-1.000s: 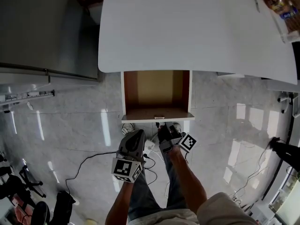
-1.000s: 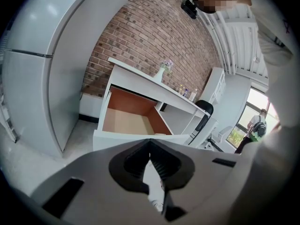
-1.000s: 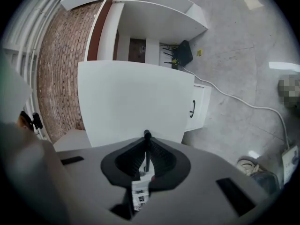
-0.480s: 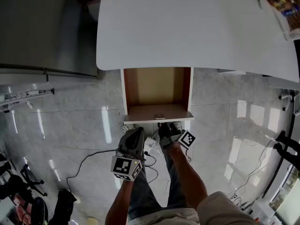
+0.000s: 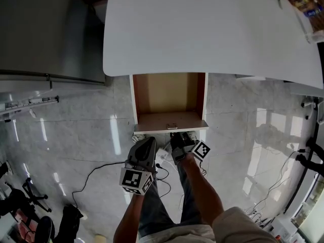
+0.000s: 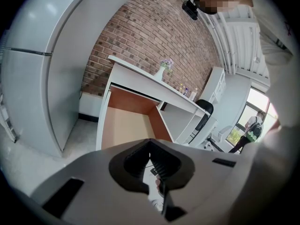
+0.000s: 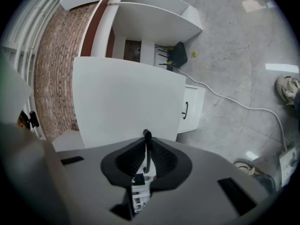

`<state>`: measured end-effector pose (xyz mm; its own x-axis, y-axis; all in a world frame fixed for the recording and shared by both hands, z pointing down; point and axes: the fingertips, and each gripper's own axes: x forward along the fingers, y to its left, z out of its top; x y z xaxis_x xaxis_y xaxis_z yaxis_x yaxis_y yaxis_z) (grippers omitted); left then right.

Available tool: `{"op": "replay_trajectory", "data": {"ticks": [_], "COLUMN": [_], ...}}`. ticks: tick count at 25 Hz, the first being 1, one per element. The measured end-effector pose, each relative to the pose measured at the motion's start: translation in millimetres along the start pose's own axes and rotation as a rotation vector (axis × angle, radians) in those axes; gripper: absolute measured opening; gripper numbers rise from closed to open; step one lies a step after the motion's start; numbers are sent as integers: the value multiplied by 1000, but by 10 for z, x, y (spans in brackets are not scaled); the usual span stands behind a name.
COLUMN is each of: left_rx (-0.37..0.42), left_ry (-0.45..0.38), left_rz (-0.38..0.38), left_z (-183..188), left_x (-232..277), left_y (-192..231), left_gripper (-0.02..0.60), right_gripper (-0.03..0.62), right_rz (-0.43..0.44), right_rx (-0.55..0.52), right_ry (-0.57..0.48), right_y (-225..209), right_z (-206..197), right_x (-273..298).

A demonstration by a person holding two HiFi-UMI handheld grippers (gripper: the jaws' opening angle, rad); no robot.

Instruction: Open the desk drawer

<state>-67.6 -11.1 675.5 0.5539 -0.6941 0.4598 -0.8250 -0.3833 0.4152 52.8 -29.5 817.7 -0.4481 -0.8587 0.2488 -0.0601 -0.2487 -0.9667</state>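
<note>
The desk drawer (image 5: 169, 97) stands pulled out under the desktop (image 5: 202, 29). The right gripper (image 5: 177, 138), forearm extended, pinches its dark handle (image 7: 147, 135). The left gripper (image 5: 146, 145) hovers alongside, its 2 jaws together, empty.

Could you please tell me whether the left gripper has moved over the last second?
No. In the head view the left gripper hangs just below the front left corner of the open drawer, exactly as before.

Head view steeply down over desk (image 5: 202, 29), gripper views low, close, facing it, drawer (image 5: 169, 97) shared by head and left
</note>
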Motion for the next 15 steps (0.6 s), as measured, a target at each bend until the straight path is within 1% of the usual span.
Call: {"op": "replay_trajectory", "data": {"ticks": [3, 6, 8, 11, 15], "left_rx": [2, 4, 4, 5, 5], "left_ry": [-1, -2, -4, -7, -8], "left_rz": [-3, -5, -5, -6, -8], "left_z": [-3, -2, 11, 25, 34], "left_x": [0, 10, 20, 16, 1], "left_y": [-21, -39, -43, -48, -57], "left_gripper": [12, 12, 12, 12, 12], "right_gripper": [43, 96, 129, 177, 193], "right_rz": [13, 19, 7, -18, -50], "right_rx": [23, 26, 29, 51, 35], "right_ry": [9, 45, 49, 29, 67], "right_y": [-3, -4, -24, -74, -113], "right_z": [-18, -76, -88, -77, -156], "right_x": [-16, -23, -18, -49, -145]}}
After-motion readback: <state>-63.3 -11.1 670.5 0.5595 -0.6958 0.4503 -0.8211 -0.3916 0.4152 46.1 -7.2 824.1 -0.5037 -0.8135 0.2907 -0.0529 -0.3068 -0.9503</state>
